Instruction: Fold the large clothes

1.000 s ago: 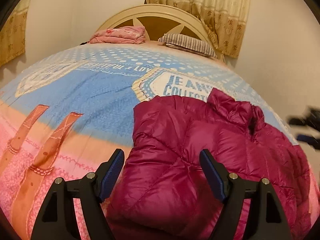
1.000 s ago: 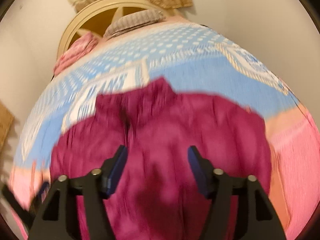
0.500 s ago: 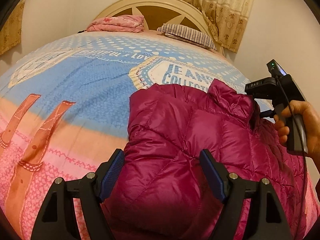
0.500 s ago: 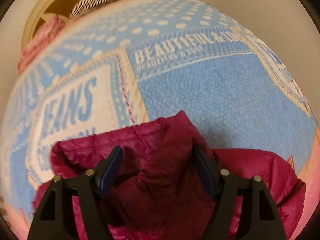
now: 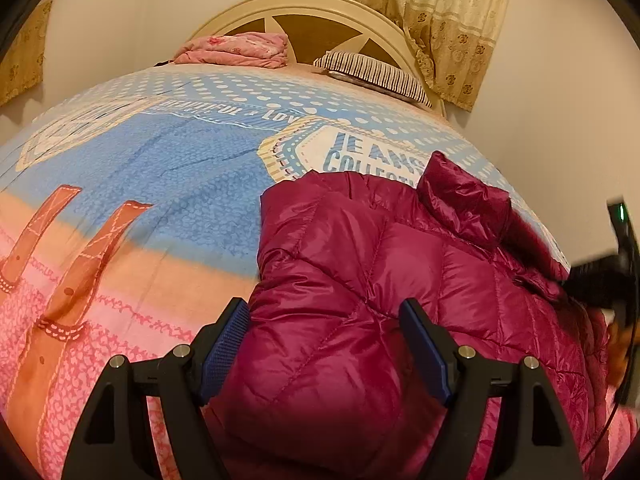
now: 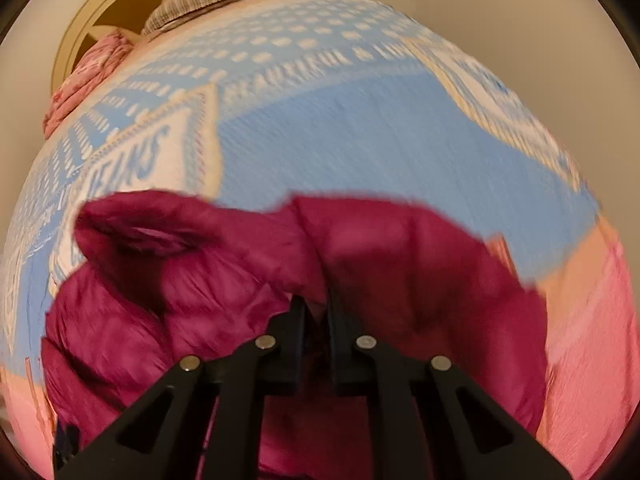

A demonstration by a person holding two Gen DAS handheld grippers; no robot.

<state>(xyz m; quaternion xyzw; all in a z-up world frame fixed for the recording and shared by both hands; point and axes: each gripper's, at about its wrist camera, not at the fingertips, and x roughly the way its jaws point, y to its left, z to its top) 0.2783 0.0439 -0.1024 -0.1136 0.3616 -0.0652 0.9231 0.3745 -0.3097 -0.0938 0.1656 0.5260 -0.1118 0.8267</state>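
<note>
A magenta quilted down jacket [image 5: 360,280] lies on the bed, collar pointing toward the headboard. My left gripper [image 5: 324,344] hovers over its near left part, open, blue pads on either side of a puffy fold without pressing it. My right gripper [image 6: 318,312] is shut on a pinch of the jacket [image 6: 400,260] near its middle seam, with fabric bunched between the closed jaws. In the left wrist view the right gripper [image 5: 608,280] shows blurred at the right edge, with the hand [image 5: 618,344] that holds it.
The bed cover [image 5: 160,168] is blue, orange and pink with printed lettering. A striped pillow [image 5: 372,74] and a folded pink blanket [image 5: 236,50] lie by the cream headboard [image 5: 320,8]. A curtain [image 5: 452,20] hangs at the back right, close to the wall.
My right gripper came down from the collar onto the jacket and closed on its fabric. In the left wrist view it dropped toward the right edge. The left gripper stayed put and open.
</note>
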